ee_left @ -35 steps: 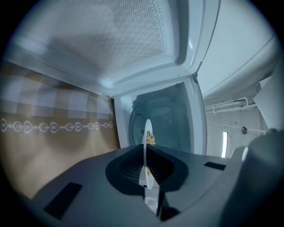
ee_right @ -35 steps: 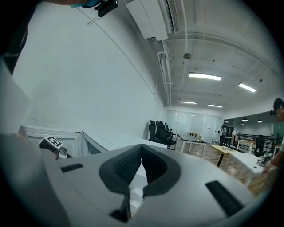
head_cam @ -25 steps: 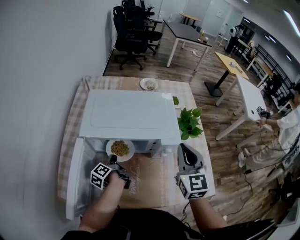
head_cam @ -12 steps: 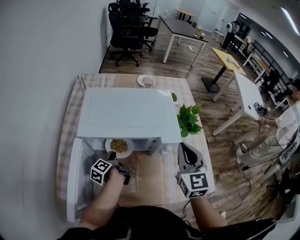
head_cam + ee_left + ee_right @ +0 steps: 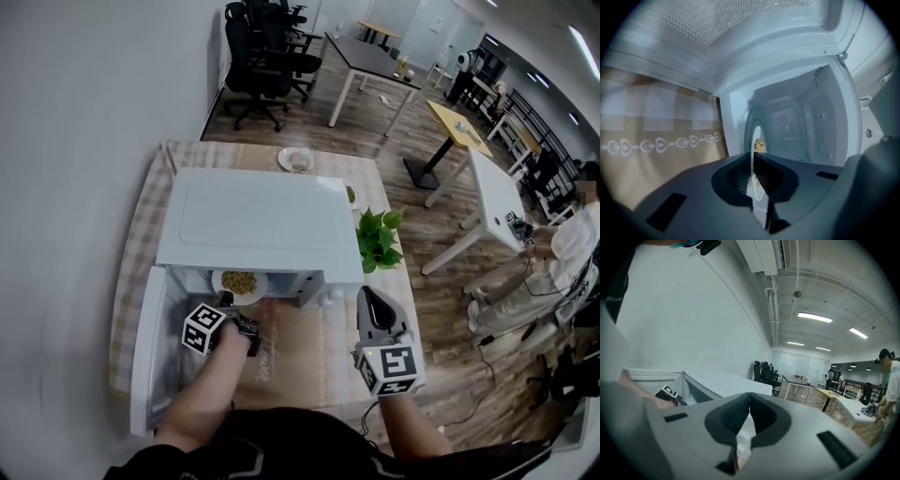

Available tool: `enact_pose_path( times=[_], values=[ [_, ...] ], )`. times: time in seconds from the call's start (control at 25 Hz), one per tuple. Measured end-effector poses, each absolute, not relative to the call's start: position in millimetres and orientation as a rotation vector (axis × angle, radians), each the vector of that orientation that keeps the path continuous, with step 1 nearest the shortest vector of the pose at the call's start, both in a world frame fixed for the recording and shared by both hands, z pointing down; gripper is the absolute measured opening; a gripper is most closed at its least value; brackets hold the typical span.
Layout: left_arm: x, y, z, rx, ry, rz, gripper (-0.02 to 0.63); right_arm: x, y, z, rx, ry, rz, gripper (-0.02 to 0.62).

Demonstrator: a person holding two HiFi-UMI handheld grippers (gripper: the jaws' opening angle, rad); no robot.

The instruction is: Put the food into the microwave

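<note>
I am pinching the rim of the white plate [image 5: 262, 286] with my left claw [image 5: 228, 302]; its jaws are standing almost together, clamped on that thin edge, which is running upright between the pads in the left gripper view. The plate is carrying a heap of brownish food [image 5: 239, 280] and is sitting in the mouth of the white microwave [image 5: 258, 225], partly under its top edge. Whether it is resting on the oven floor I cannot tell. The door [image 5: 148, 361] is hanging wide open on my left. My right claw [image 5: 366, 296] is hovering over the table [image 5: 300, 352] in front of the microwave's right end, near the plant [image 5: 378, 242]; its jaws are meeting, holding nothing.
</note>
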State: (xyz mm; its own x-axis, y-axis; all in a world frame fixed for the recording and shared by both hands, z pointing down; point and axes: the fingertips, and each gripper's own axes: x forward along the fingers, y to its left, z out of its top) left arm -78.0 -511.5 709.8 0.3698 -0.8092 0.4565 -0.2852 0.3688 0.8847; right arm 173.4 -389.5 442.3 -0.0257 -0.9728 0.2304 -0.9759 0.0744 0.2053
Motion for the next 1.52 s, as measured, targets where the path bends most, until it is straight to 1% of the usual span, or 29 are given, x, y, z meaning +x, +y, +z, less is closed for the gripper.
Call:
enact_pose_path(
  times=[0.4,0.72,0.76,0.8,0.84,0.96,1.04,1.16,1.24,1.36,1.52],
  values=[
    [-75,-519,717,1.243,-1.241,-0.426,0.02,172,-385,448,1.942,-2.039,0.027,0.009],
    [-74,-521,715,1.291,-1.245,-0.456,0.026,170,-383,450,1.922,-2.045,0.03,0.009],
    [-75,-520,713,1.308,-1.239,-0.462,0.059,170,-382,451,1.92,-2.046,0.031,0.009],
    [-75,-518,712,1.327,-1.233,-0.467,0.12,170,-382,451,1.918,-2.048,0.031,0.009],
    [-76,-516,710,1.348,-1.231,-0.466,0.141,170,-382,451,1.916,-2.05,0.03,0.009],
    [-81,-502,707,1.429,-1.282,-0.407,0.146,171,-383,453,1.911,-2.054,0.033,0.009],
    [-84,-490,707,1.493,-1.323,-0.348,0.143,171,-384,456,1.904,-2.053,0.037,0.009],
    [-82,-479,705,1.573,-1.341,-0.284,0.067,171,-384,457,1.897,-2.057,0.036,0.009],
    [-78,-476,700,1.668,-1.354,-0.227,0.031,170,-384,456,1.892,-2.064,0.029,0.009],
    [-68,-474,694,1.823,-1.357,-0.11,0.009,168,-384,456,1.885,-2.076,0.028,0.009],
    [-57,-476,697,1.91,-1.336,-0.028,0.009,170,-383,457,1.889,-2.078,0.033,0.009]
  ],
)
